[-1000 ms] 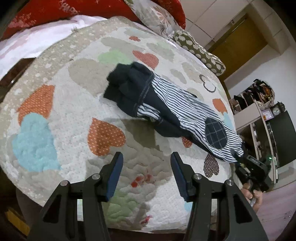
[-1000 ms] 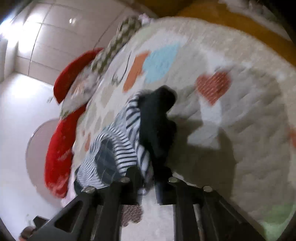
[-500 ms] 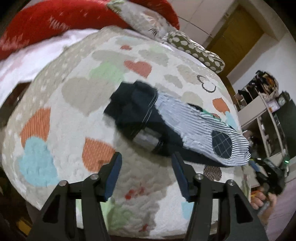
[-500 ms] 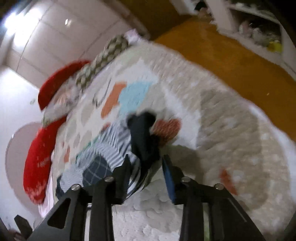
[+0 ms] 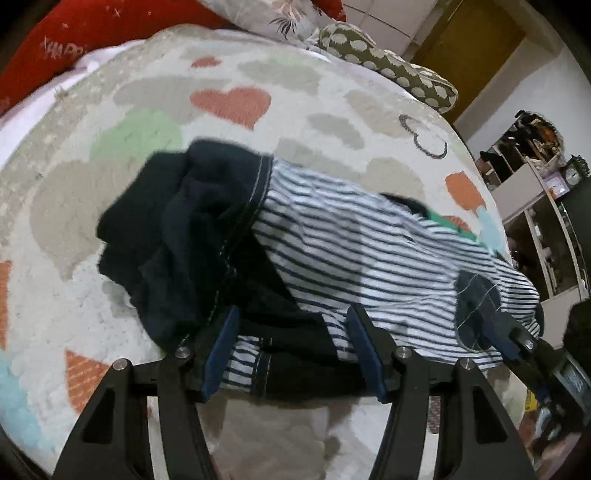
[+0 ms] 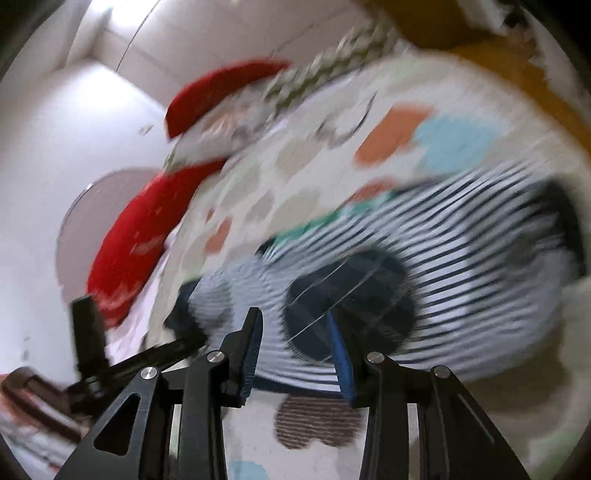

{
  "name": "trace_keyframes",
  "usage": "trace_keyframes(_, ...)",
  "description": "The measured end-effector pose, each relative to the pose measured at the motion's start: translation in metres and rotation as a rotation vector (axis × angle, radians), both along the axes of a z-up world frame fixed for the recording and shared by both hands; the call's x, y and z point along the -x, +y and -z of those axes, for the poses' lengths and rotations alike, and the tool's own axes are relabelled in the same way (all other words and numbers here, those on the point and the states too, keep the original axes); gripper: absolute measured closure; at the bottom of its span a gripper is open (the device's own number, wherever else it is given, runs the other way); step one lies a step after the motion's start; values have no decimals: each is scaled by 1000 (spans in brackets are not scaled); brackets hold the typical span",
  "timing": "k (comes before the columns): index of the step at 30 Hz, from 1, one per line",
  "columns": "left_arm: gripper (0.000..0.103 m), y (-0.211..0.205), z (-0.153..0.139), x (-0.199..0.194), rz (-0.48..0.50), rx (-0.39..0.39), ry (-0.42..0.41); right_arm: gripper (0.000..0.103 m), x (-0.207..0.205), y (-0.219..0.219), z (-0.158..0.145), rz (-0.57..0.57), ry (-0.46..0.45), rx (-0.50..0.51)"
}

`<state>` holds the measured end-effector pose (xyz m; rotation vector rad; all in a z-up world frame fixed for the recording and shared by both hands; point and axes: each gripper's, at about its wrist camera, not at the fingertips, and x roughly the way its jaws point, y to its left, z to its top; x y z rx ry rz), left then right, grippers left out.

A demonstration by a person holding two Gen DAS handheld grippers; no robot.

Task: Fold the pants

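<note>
Fingers (image 5: 221,350) of the left gripper (image 5: 293,347) are spread apart, blue pads facing in, with the near edge of the pants (image 5: 332,251) lying between them; nothing pinched. Dark cuff and a striped fold sit in the gap, cloth touching or just beside the left pad, cannot tell which.

Right gripper (image 6: 295,354) fingers (image 6: 253,350) also spread apart, not clamped on anything. View is heavily motion-blurred. Striped cloth of the pants (image 6: 461,280) fills the space ahead of them, and the dark round knee patch (image 6: 354,306) sits just past the tips, overlapping the right-hand pad in view.

Pants lie on the bed, on a white quilt (image 5: 155,96) with coloured heart shapes. Bunched navy part is to the left in the left wrist view, striped leg runs right to the patch (image 5: 476,314). Right gripper (image 5: 517,339) shows at that far end, at the patch.

Beyond: red pillow (image 5: 74,40), floral pillow (image 5: 280,18), olive dotted pillow (image 5: 391,70) at the bed head. Brown door (image 5: 476,44) and cluttered shelves (image 5: 535,192) at right.
</note>
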<state>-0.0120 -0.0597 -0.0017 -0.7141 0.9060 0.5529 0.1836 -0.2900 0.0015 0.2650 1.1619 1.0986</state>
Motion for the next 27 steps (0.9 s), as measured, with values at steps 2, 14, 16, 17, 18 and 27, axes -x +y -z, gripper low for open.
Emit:
trace_keyframes(2, 44, -5, 0, 2, 31, -44, -12, 63, -4, 5, 16, 16, 7, 46)
trace_keyframes(14, 40, -25, 6, 6, 63, -205, -46, 85, -41, -66, -15, 317, -113, 76)
trace_keyframes(16, 39, -28, 7, 4, 66, -228, -36, 84, -24, -32, -27, 178, -155, 59)
trace_keyframes(17, 39, -28, 7, 4, 67, -232, -34, 84, -16, -10, -29, 117, -154, 48)
trace_keyframes(18, 39, -27, 7, 4, 67, -228, -37, 84, -12, 6, -27, 72, -140, 43)
trace_keyframes(27, 38, -28, 9, 8, 99, -245, -70, 87, -42, -6, 25, 172, 55, 60)
